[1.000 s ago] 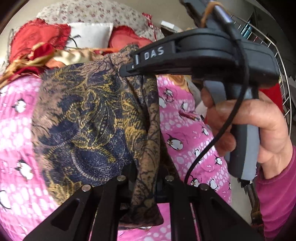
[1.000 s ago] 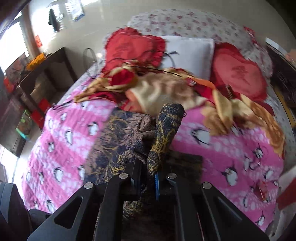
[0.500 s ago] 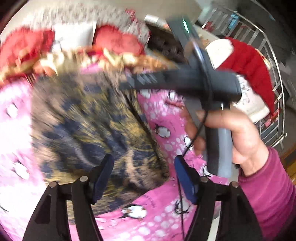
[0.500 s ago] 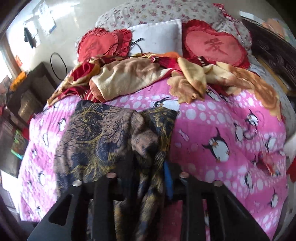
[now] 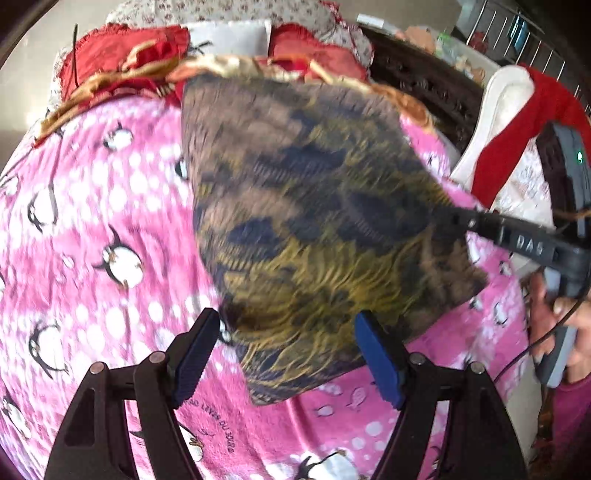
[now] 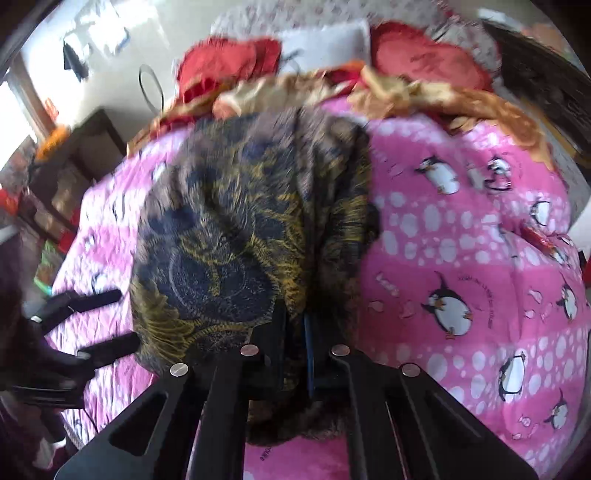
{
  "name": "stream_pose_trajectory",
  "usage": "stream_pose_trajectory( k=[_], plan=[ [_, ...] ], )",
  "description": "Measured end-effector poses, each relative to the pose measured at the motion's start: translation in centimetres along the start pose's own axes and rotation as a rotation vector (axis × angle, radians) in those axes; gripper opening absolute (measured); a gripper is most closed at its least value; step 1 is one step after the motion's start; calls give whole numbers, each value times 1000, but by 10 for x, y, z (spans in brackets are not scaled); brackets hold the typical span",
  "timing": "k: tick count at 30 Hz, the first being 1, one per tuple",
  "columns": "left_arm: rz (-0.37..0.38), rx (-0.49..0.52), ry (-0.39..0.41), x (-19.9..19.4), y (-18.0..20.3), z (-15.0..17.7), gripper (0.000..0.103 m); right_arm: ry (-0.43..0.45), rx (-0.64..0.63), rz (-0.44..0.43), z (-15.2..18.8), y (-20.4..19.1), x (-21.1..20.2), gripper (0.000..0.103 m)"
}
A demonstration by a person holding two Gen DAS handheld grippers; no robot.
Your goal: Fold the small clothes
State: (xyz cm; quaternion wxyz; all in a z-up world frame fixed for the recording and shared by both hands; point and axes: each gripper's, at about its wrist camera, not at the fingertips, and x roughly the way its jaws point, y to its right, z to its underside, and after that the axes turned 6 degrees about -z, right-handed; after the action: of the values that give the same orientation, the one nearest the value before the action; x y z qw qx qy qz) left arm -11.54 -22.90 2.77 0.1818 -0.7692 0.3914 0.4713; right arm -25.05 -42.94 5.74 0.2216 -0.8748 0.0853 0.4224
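A dark brown, navy and gold patterned cloth (image 5: 317,221) lies spread on the pink penguin blanket (image 5: 92,229). My left gripper (image 5: 286,354) hovers over the cloth's near corner, jaws wide and still opening; the blue pads (image 5: 376,354) touch nothing. In the left wrist view my right gripper (image 5: 456,219) reaches in from the right onto the cloth's right edge. In the right wrist view the right gripper (image 6: 295,332) is shut on a bunched fold of the cloth (image 6: 229,229). The left gripper (image 6: 103,321) shows at the cloth's left edge, fingers apart. Motion blur softens both views.
A heap of red and gold clothes (image 6: 332,88) lies at the far end of the bed before red cushions (image 6: 424,62) and a white pillow (image 5: 229,35). A wire rack with a red and white garment (image 5: 517,122) stands right; dark furniture (image 6: 85,147) stands left.
The left gripper let go of the cloth and opened wide. The cloth dropped from hanging to lying spread on the blanket. The right gripper loosened briefly, then shut again on the cloth, and both hands sank.
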Motion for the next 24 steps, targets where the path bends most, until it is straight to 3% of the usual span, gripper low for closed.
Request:
stream_pose_trajectory(
  k=[2,4,6,9,14,16,18,21,24],
  plan=[
    [-25,15,-20,8,3,2,77,-38,5,33,5,7,10,0],
    [-33,25,10,2,4,0,77,-59,34,14,4,14,13,0],
    [-33,25,58,-10,7,-3,77,8,102,-52,-7,21,-1,5],
    [-36,12,104,-17,8,-13,77,129,146,-53,-34,24,-15,24],
    [-45,-8,93,-4,11,-31,78,129,203,-58,-77,22,16,27],
    [-50,-10,81,-4,9,-29,78,107,188,-72,-88,19,30,22],
    [-58,-2,81,-2,10,-25,78,140,127,0,-94,15,29,0],
    [-56,-4,55,8,10,-24,79,134,106,116,-93,26,41,0],
    [-49,-30,41,13,6,-24,79,104,157,72,-87,42,51,0]
  ],
)
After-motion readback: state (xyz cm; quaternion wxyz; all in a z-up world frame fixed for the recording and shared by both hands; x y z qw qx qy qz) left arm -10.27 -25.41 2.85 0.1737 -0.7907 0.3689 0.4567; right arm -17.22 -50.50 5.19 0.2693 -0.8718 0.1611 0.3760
